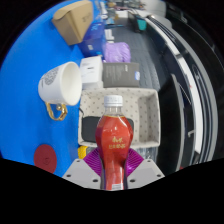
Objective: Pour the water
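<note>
Gripper view: bottle held upright ahead of the pour.

The gripper point(113, 165) is closing its purple pads point(93, 160) on both sides of a red-labelled, white-capped plastic bottle point(113, 140), keeping it vertical so nothing spills. A white ceramic mug with a gold handle point(60, 88) is lying tilted on the blue table point(25, 100), beside a pale woven basket point(125, 108), probably the pour's target.

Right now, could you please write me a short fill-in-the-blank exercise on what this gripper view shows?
1. The tongs hold a bottle with a ____ cap.
2. The bottle's label is ____.
3. The white cup lies on a ____ tabletop.
4. Just beyond the bottle sits a white ____.

Answers: white; red; blue; basket
</note>
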A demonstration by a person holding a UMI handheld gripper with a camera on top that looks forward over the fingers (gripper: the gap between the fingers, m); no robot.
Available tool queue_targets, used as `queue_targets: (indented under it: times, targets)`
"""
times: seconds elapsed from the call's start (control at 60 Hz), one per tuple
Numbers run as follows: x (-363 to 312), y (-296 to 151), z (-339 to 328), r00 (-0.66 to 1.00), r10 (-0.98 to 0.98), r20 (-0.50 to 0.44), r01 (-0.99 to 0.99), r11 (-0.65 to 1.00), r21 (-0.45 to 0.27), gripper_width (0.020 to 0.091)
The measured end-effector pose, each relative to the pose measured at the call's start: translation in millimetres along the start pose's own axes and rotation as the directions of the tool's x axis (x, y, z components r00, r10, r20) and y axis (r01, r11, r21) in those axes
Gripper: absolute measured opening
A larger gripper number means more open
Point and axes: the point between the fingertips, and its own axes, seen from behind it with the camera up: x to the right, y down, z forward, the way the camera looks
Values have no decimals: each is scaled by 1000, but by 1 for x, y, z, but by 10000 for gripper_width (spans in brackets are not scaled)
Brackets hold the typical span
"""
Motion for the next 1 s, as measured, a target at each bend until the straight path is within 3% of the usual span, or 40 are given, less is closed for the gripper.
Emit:
queue_targets:
  times: [0.35,0.583,0.767,0.883,1.0]
  targets:
    - [3,-49,16,823,-562,-87,566,824,33,258]
    - [-1,-50,14,802,-591,-82,595,803,31,259]
    - [21,-46,6,922,-370,-112,376,926,38,261]
    - [32,-34,0,996,18,-90,-16,1000,27,277]
    - [39,-15,-6,903,428,-32,-426,904,40,278]
